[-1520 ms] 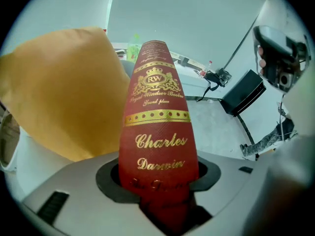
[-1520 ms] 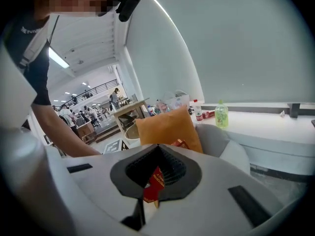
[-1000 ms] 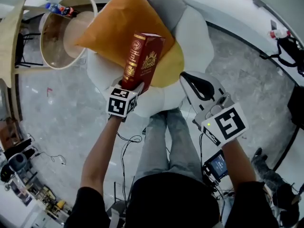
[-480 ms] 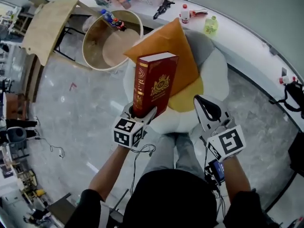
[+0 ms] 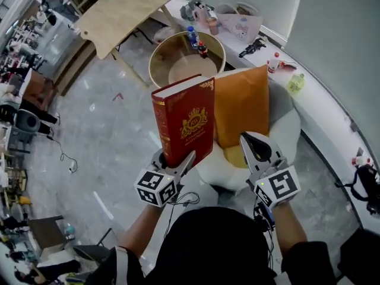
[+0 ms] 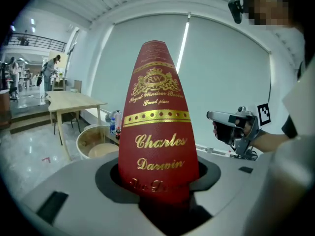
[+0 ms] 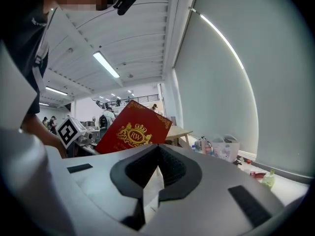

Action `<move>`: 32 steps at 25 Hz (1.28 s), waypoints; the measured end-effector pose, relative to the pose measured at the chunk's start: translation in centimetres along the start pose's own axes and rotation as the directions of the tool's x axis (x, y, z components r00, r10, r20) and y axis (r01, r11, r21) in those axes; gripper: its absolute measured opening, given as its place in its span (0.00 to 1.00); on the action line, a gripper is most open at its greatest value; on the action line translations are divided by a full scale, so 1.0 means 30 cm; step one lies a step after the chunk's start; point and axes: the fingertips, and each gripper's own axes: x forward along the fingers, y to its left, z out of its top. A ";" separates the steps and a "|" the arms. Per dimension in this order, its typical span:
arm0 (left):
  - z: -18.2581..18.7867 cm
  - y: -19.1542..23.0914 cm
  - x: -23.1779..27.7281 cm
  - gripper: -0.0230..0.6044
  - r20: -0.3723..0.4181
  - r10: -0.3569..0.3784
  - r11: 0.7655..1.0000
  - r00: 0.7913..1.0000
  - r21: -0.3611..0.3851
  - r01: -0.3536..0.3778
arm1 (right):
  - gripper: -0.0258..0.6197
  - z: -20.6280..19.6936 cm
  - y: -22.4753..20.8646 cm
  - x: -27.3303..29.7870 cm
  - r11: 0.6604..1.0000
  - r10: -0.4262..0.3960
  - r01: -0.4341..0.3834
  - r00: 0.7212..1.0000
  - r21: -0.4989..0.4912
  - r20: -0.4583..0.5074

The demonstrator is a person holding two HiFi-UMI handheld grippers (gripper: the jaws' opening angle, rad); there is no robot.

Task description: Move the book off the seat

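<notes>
above the seat (image 5: pixel 289 134), the left tool (image 5: pixel 178 162) clamps the book (image 5: pixel 183 122) upright, lifted clear; right tool (image 5: pixel 248 140) closed, empty; setting-down remains.

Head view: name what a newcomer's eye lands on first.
A big red book stands upright at centre, clamped at its bottom by the left tool. Just behind it an orange cushion sits on the white seat. The right tool hovers nearby, shut and empty.

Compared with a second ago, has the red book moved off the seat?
Yes. The book overlapped the orange cushion before; now it stands left of the cushion, mostly over the floor.
</notes>
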 end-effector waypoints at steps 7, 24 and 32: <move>0.071 0.112 -0.234 0.43 0.126 0.155 0.987 0.980 -0.057 -0.149 | 0.06 0.050 0.170 0.165 0.987 0.160 -0.160 0.987 -0.021 -0.028; 0.070 0.694 -0.886 0.43 0.238 0.458 0.889 0.856 -0.135 -0.438 | 0.06 0.159 0.839 0.680 0.947 0.309 -0.309 0.951 -0.085 -0.015; 0.048 0.922 -1.055 0.43 0.261 0.480 0.877 0.837 -0.152 -0.456 | 0.06 0.153 1.033 0.885 0.950 0.294 -0.295 0.956 -0.099 -0.022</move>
